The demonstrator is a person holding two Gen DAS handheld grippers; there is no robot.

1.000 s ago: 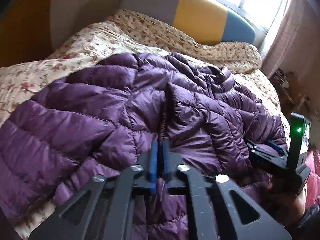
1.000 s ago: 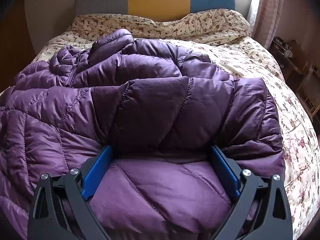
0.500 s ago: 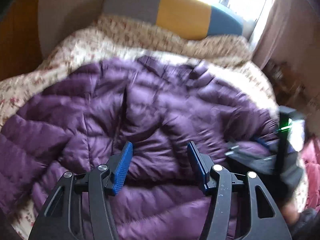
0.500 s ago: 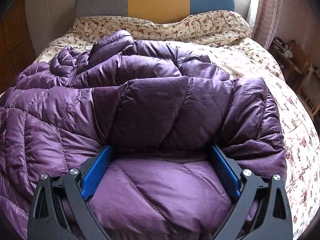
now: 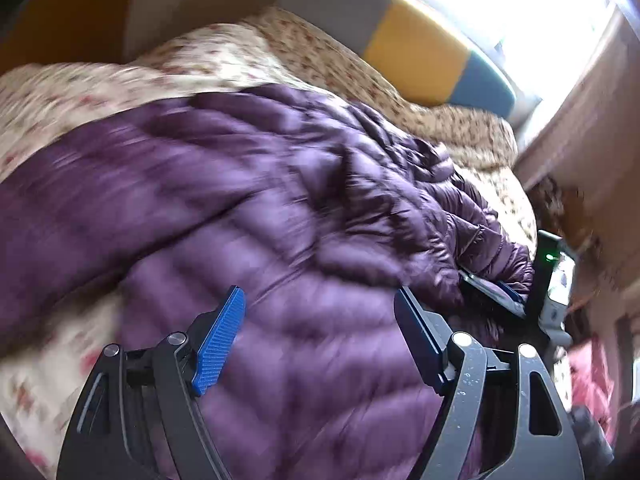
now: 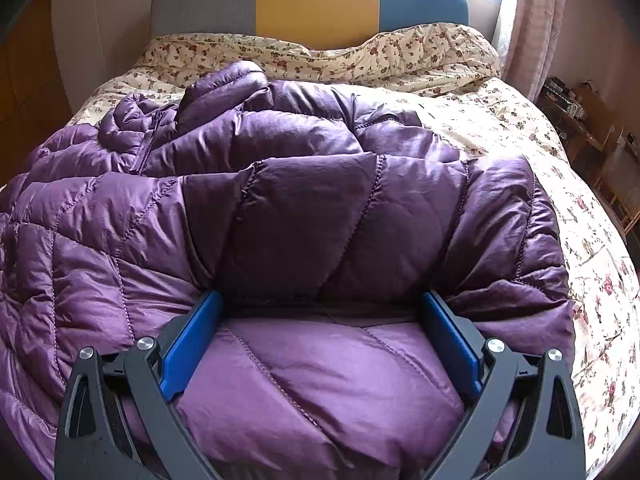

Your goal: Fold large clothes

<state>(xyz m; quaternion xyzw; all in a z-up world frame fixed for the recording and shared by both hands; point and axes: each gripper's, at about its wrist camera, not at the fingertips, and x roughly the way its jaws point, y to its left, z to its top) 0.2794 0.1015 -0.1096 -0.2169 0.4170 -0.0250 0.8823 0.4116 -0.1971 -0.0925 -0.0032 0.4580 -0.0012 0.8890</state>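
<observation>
Since one second ago the left gripper (image 5: pixel 320 334) has let go: its jaws, then pinched together on a ridge of the purple down jacket (image 6: pixel 304 216), now stand wide apart with nothing between them, hovering over the quilted fabric. Left view has swung and is motion-blurred, so the gripper is travelling, probably toward a new hold. Right gripper (image 6: pixel 320 336) is unchanged across the three samples; jaws wide, straddling a puffed panel of the jacket near its hem without pinching it.

Jacket lies spread across the floral bedspread (image 6: pixel 520 128), collar end bunched toward the striped headboard (image 6: pixel 316 0). Judgement: one fold looks laid down and released; further folds remain.

Left view alone shows the right gripper from outside (image 5: pixel 554 280), green lamp lit, at the jacket's right edge. Right view alone gives sharp detail: the zipper (image 6: pixel 146 148) near the collar and a folded-over flap just ahead of the jaws.
</observation>
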